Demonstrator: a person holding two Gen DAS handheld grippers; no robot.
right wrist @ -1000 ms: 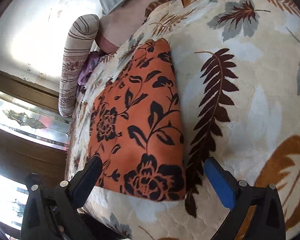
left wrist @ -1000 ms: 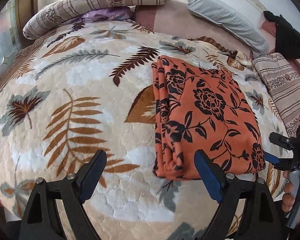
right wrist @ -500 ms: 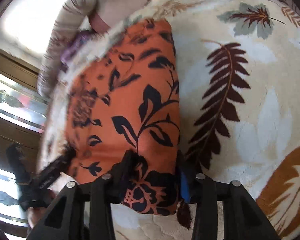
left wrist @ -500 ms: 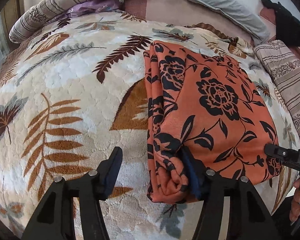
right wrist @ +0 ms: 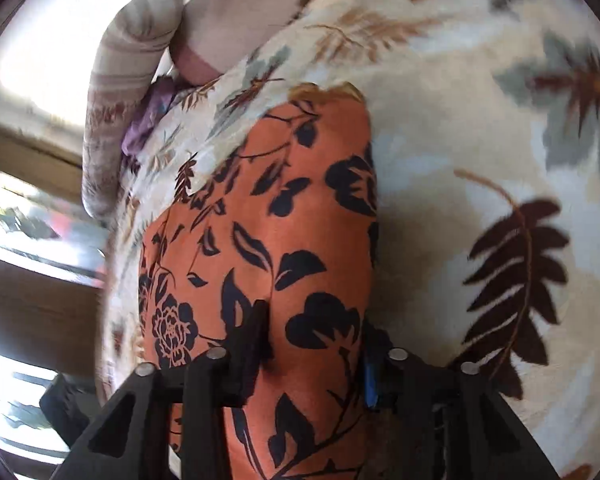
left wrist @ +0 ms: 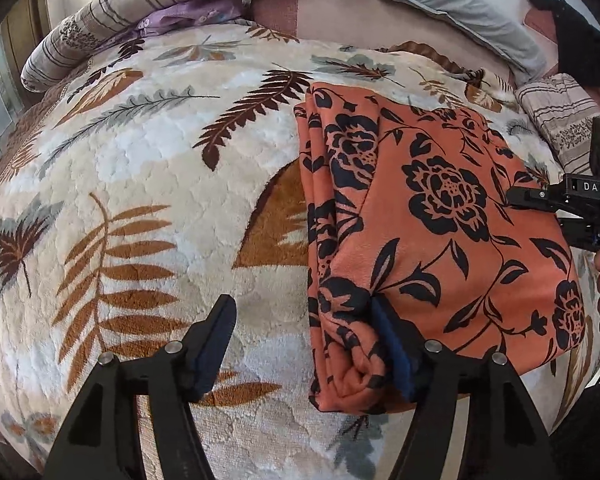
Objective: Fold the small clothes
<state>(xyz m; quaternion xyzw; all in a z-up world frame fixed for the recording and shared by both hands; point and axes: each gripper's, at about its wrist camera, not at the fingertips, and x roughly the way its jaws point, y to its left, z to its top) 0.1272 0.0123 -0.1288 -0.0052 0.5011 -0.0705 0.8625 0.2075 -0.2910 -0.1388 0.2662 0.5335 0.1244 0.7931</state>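
Observation:
A folded orange garment with black flowers (left wrist: 432, 220) lies on the leaf-patterned blanket (left wrist: 160, 200). My left gripper (left wrist: 304, 344) is open: its right finger presses on the garment's near left corner, its left finger rests on the blanket. The right gripper shows at the right edge of the left wrist view (left wrist: 540, 200), over the garment's right edge. In the right wrist view my right gripper (right wrist: 314, 344) is shut on a bunched fold of the garment (right wrist: 292, 216).
A striped bolster (left wrist: 160, 4) and a purple cloth (left wrist: 192, 16) lie at the far left. A grey pillow (left wrist: 452, 4), a black item (left wrist: 580, 36) and a striped pillow (left wrist: 560, 112) lie at the far right. A wooden window frame (right wrist: 28, 308) stands left of the bed.
Both grippers moved forward onto the garment's near end. The right gripper closed on its right edge and pushed further along it. The left finger bunched the near left corner.

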